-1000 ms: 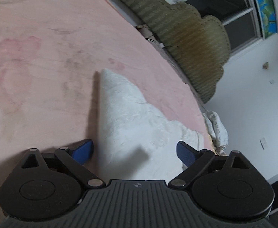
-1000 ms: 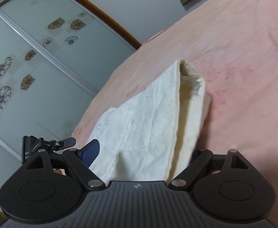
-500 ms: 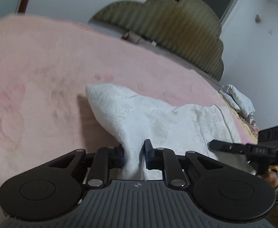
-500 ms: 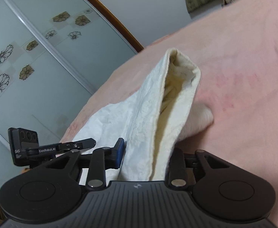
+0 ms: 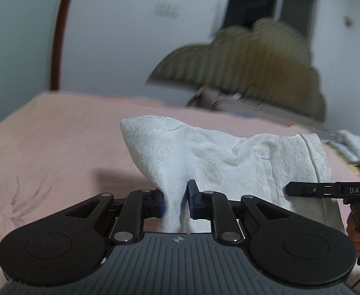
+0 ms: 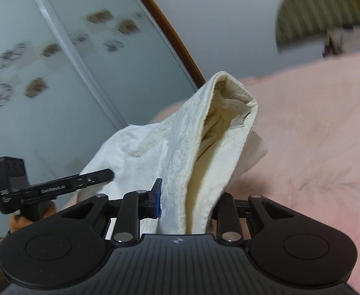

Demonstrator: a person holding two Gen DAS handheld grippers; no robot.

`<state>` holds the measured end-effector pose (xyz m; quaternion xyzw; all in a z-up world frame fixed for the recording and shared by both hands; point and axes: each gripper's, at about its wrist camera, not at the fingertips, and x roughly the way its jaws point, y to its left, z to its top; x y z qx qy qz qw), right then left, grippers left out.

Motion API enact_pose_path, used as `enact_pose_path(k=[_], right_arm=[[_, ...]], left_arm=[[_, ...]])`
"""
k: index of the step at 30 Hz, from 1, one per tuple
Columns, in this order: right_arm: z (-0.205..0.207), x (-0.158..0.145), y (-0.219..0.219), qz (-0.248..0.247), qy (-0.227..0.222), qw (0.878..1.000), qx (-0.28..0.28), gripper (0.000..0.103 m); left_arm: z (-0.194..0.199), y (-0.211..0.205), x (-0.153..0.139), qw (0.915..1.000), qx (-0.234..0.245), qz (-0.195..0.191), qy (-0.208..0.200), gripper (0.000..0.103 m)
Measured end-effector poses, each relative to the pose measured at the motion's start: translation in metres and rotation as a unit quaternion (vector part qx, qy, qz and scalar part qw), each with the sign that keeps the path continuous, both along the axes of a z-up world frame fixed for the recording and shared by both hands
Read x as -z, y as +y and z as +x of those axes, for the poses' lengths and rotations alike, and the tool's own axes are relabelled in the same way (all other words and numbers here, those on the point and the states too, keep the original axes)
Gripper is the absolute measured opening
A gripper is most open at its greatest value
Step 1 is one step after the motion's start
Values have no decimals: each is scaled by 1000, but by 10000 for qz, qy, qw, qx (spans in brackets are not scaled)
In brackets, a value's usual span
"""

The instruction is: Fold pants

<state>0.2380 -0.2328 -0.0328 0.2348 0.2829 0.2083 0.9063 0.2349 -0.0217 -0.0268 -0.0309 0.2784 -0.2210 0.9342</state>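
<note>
White textured pants (image 5: 217, 162) are lifted off the pink bed (image 5: 57, 147). My left gripper (image 5: 175, 200) is shut on a pinched fold of the pants' near edge. In the right wrist view my right gripper (image 6: 187, 201) is shut on the waistband end of the pants (image 6: 180, 147), whose cream inner lining and label show in the open waist. The cloth hangs between both grippers, above the bedspread. The right gripper also shows at the right edge of the left wrist view (image 5: 327, 190); the left gripper shows at the left of the right wrist view (image 6: 64, 184).
The pink bedspread (image 6: 315, 135) spreads under both grippers. An olive padded headboard (image 5: 253, 73) stands at the far end. A frosted sliding wardrobe door with flower patterns (image 6: 44, 73) is to the left. A white cloth (image 5: 352, 145) lies at the bed's far right.
Both grippers closed on the pants and raised them off the bed. The views tilted up towards the wall and headboard.
</note>
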Motion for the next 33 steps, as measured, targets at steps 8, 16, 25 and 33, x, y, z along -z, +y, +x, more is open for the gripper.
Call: enact_pose_path(k=[8, 16, 25, 33], right_arm=[[-16, 20, -16, -284, 486, 9972, 492, 60], [-109, -29, 27, -1128, -793, 9884, 629, 62], [-126, -10, 55, -1625, -348, 9837, 690, 61], [-136, 2, 19, 1134, -21, 9915, 639, 62]], left_arm=[[12, 5, 20, 9973, -416, 457, 401, 48], [-60, 7, -5, 9975, -300, 586, 240, 70], [-92, -5, 12, 9950, 38, 962, 281, 72], [-111, -37, 2, 9935, 566, 981, -123, 73]])
